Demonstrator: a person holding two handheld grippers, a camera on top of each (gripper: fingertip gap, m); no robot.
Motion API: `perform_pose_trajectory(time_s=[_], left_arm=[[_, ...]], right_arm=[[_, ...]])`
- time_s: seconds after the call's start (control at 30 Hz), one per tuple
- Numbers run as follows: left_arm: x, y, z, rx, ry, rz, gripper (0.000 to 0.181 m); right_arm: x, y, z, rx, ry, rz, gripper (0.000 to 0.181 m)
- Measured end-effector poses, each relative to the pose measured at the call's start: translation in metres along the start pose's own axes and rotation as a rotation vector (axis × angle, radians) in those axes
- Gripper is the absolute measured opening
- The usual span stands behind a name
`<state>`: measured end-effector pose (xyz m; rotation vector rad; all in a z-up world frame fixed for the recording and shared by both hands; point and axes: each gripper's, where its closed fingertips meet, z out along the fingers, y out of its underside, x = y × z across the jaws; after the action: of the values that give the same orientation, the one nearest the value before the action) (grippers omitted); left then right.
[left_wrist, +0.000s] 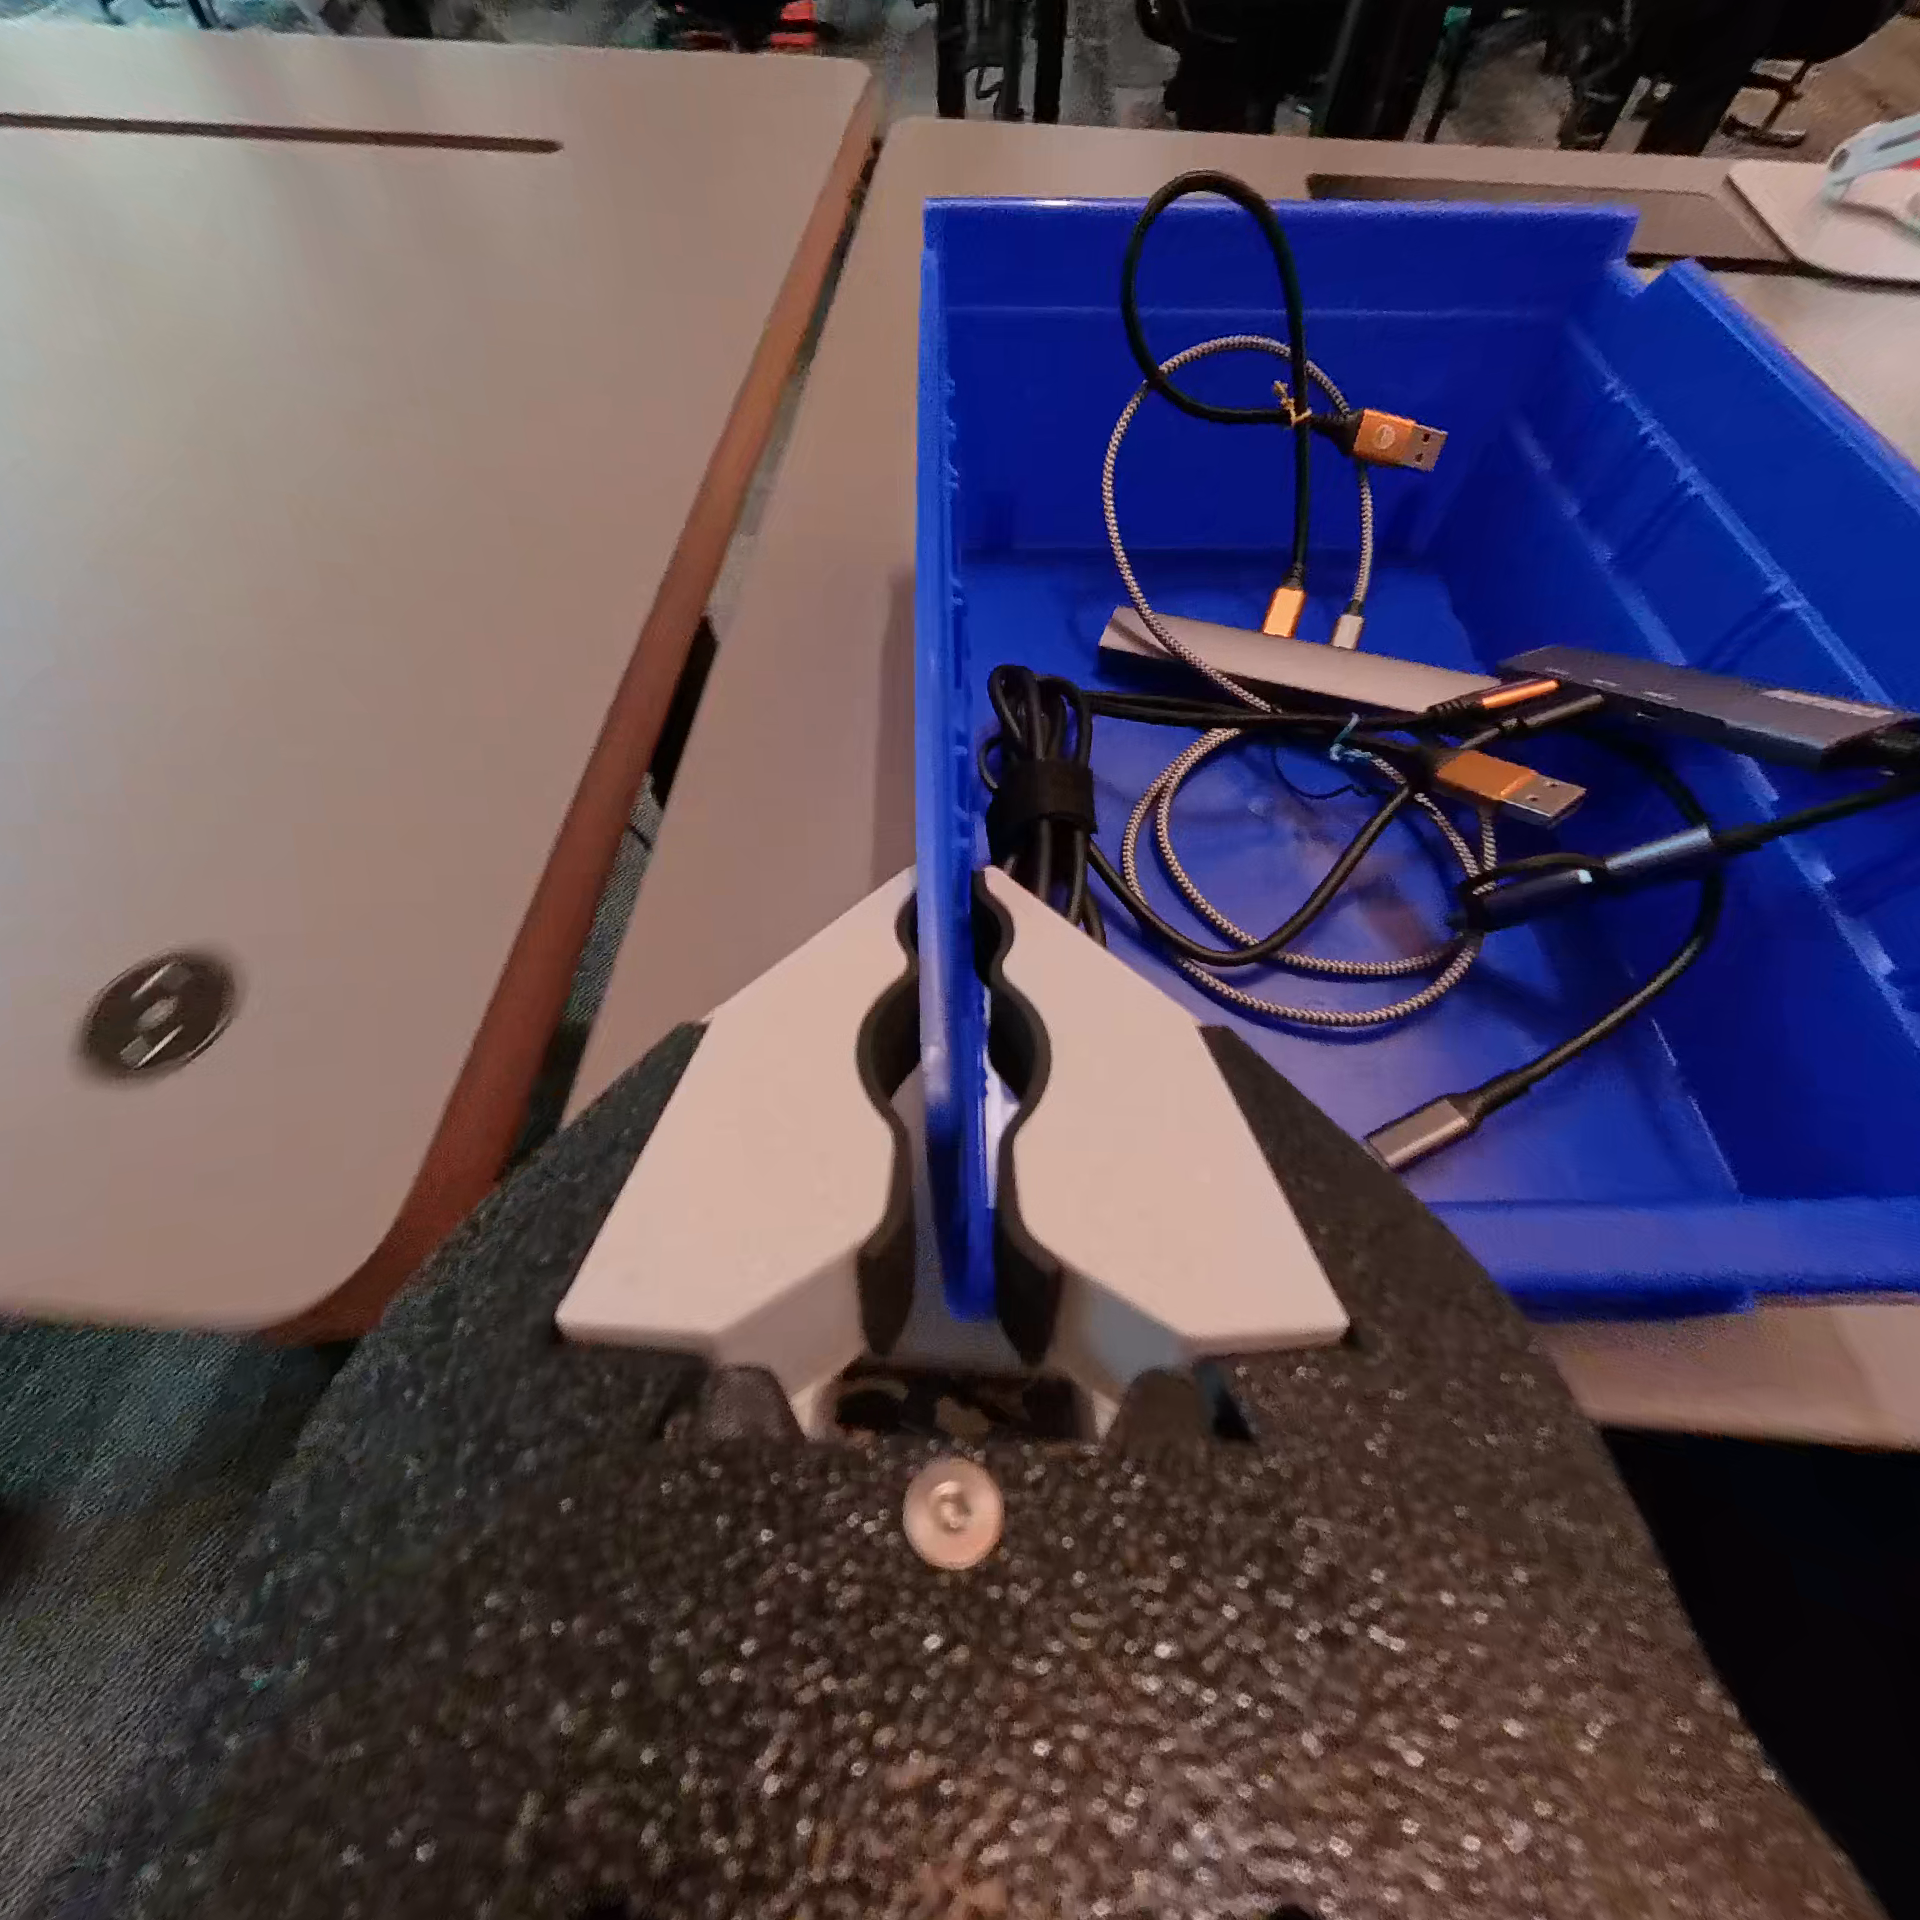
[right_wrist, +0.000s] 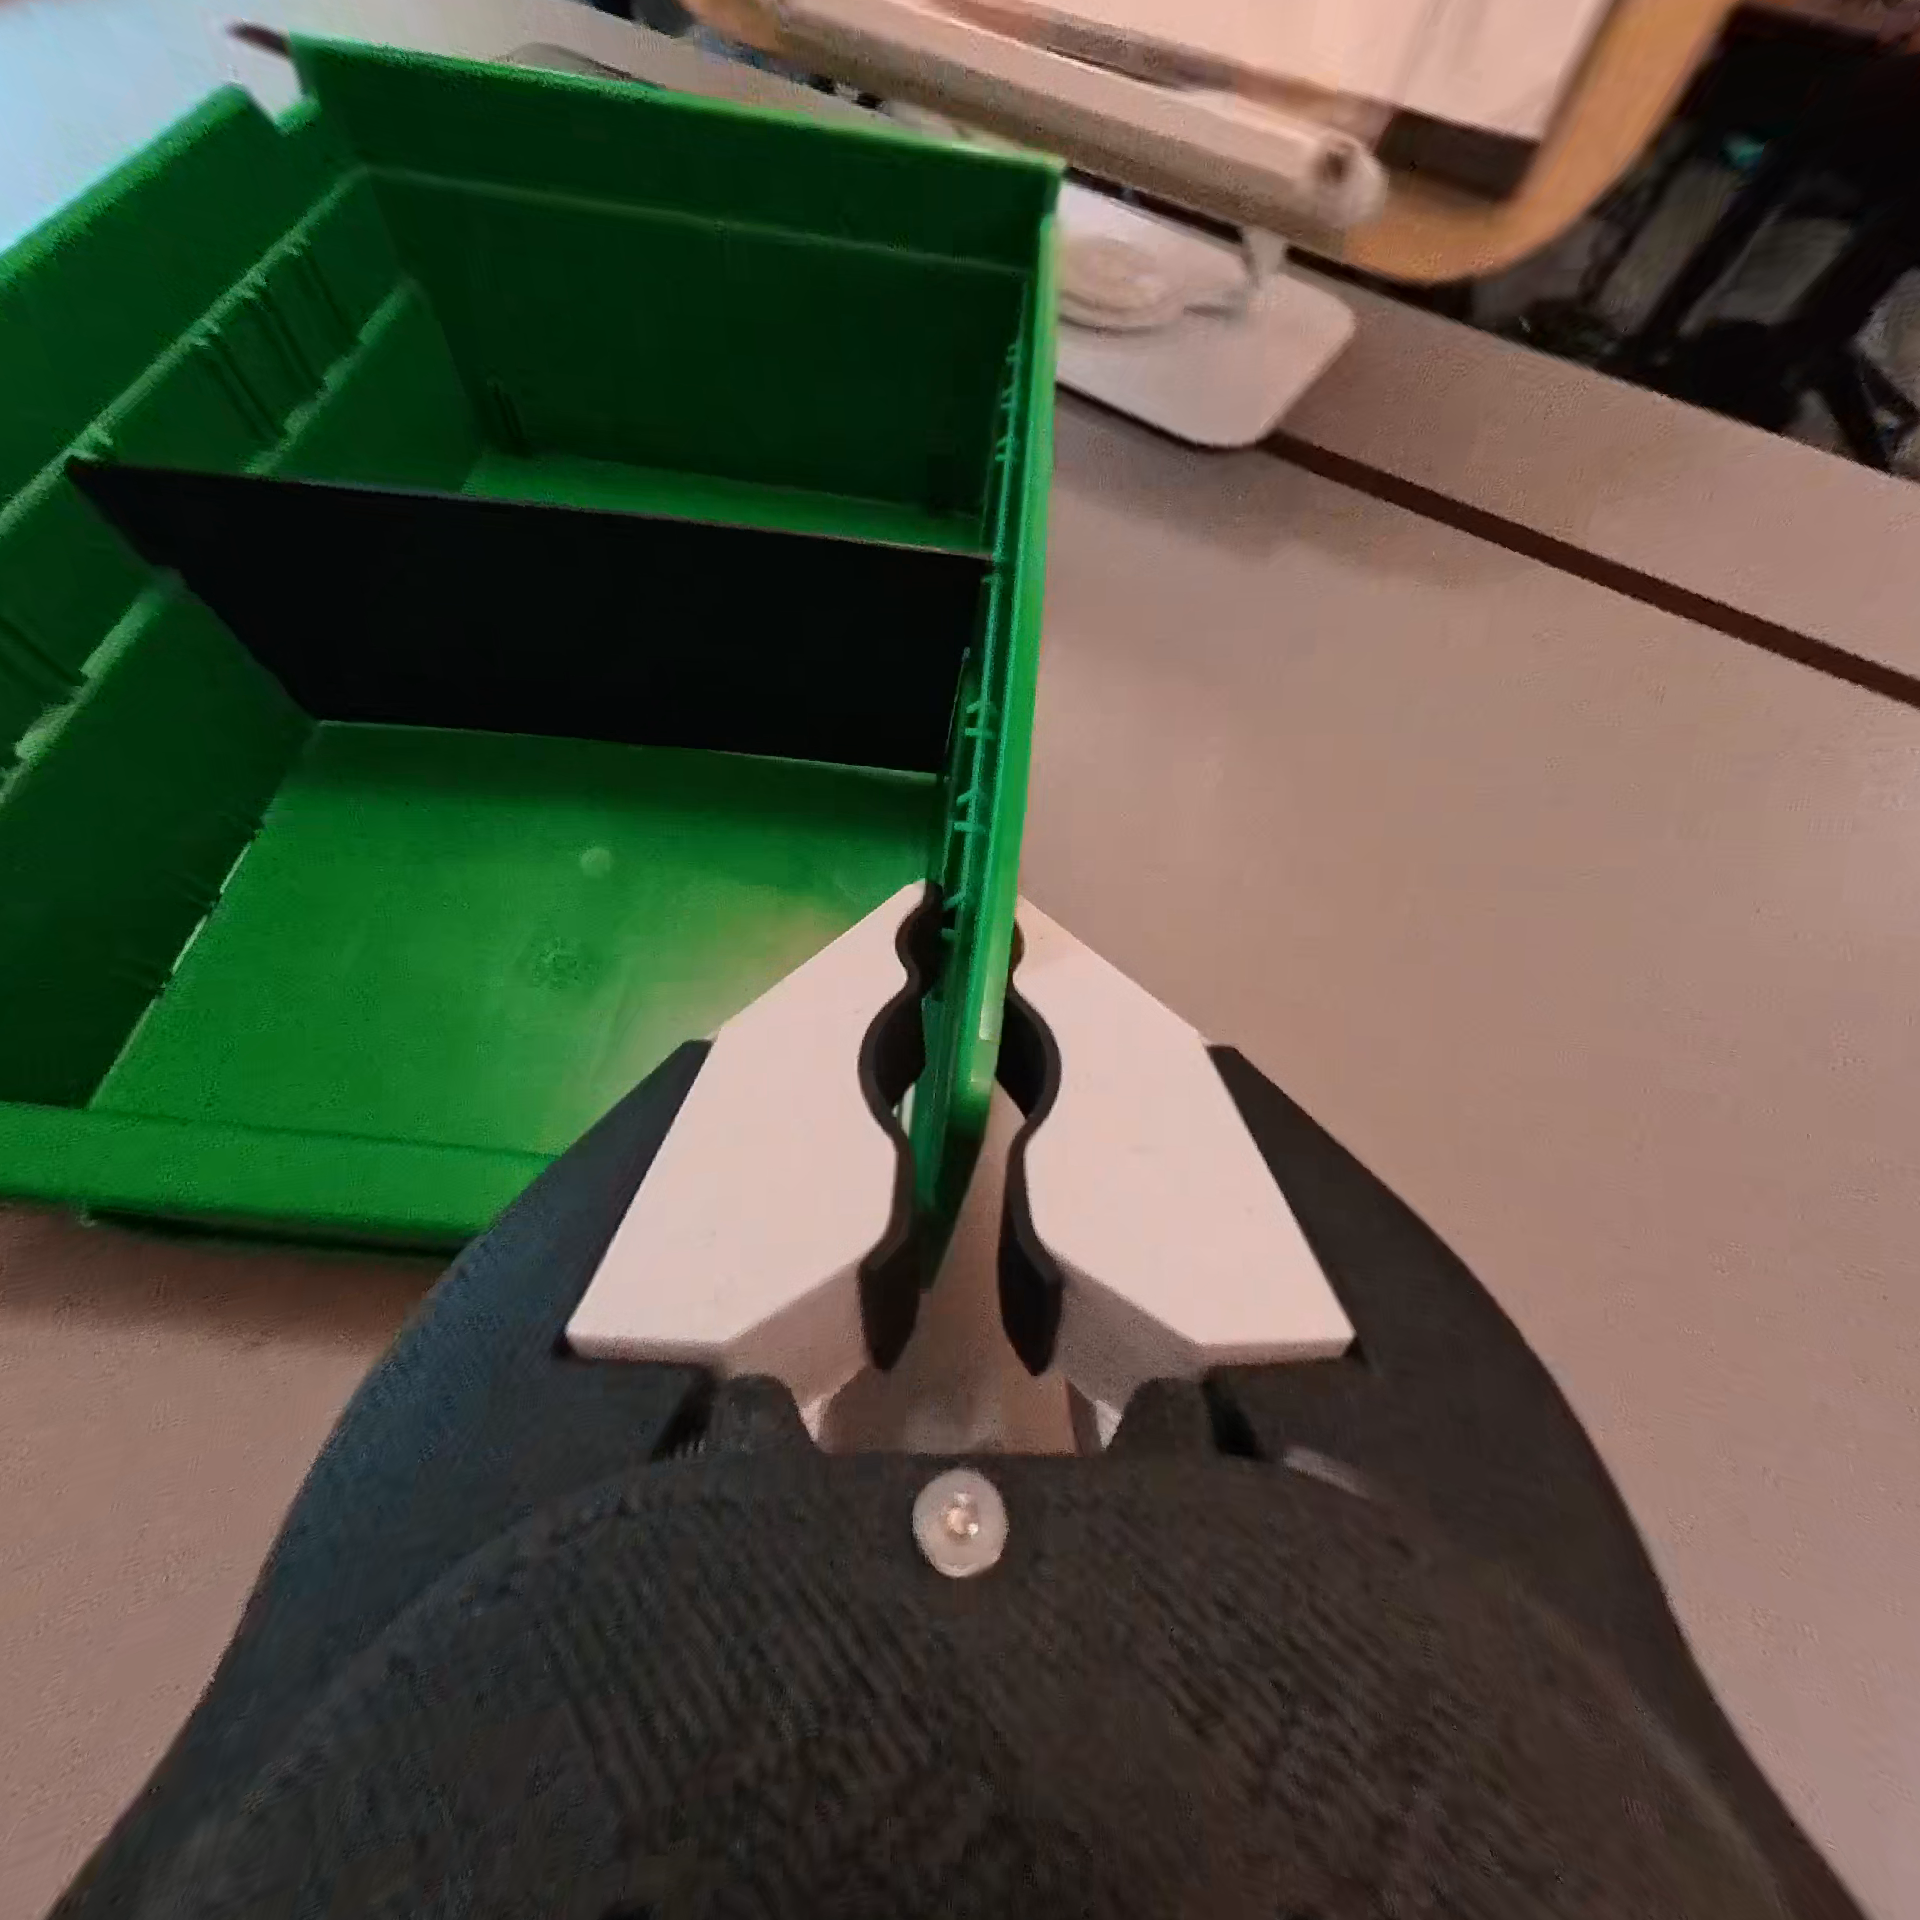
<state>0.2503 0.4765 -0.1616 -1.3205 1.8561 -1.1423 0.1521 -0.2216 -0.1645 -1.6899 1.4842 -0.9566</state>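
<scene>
Blue plastic bin (left_wrist: 1351, 312), its left wall pinched in the left claw (left_wrist: 951, 914), holds two grey hubs (left_wrist: 1288, 665) and tangled cables (left_wrist: 1236, 436). One green plastic bin (right_wrist: 623, 260), split by one black divider (right_wrist: 540, 623), has its right wall clamped in the right claw (right_wrist: 966, 925).

The blue bin (left_wrist: 1558, 1247) is shiny, smooth plastic. The cables (left_wrist: 1247, 935) in it are woven cloth or smooth black rubber, with shiny metal plugs. The left gripper (left_wrist: 948, 904) has smooth pale plastic fingers (left_wrist: 748, 1174) on a rough, speckled black body. The green bin (right_wrist: 468, 987) is smooth plastic, with a dull black divider (right_wrist: 540, 613). The table (right_wrist: 1455, 935) looks smooth and dull.
</scene>
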Motion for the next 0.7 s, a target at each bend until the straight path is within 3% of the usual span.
perform_pose_trajectory(time_s=[0.17, 0.3, 0.5, 0.7], left_arm=[[0.054, -0.036, 0.073, 0.041, 0.045, -0.012, 0.002], [0.106, -0.067, 0.134, 0.090, 0.097, -0.020, 0.002], [0.161, -0.100, 0.201, 0.080, 0.136, 0.020, 0.002], [0.183, -0.113, 0.229, 0.075, 0.133, 0.025, 0.002]], right_arm=[[0.116, 0.050, -0.063, 0.028, 0.185, 0.201, 0.003], [0.186, 0.073, -0.093, 0.025, 0.373, 0.304, 0.003], [0.248, 0.072, -0.079, 0.026, 0.479, 0.352, 0.004], [0.275, 0.056, -0.046, 0.016, 0.495, 0.333, 0.004]])
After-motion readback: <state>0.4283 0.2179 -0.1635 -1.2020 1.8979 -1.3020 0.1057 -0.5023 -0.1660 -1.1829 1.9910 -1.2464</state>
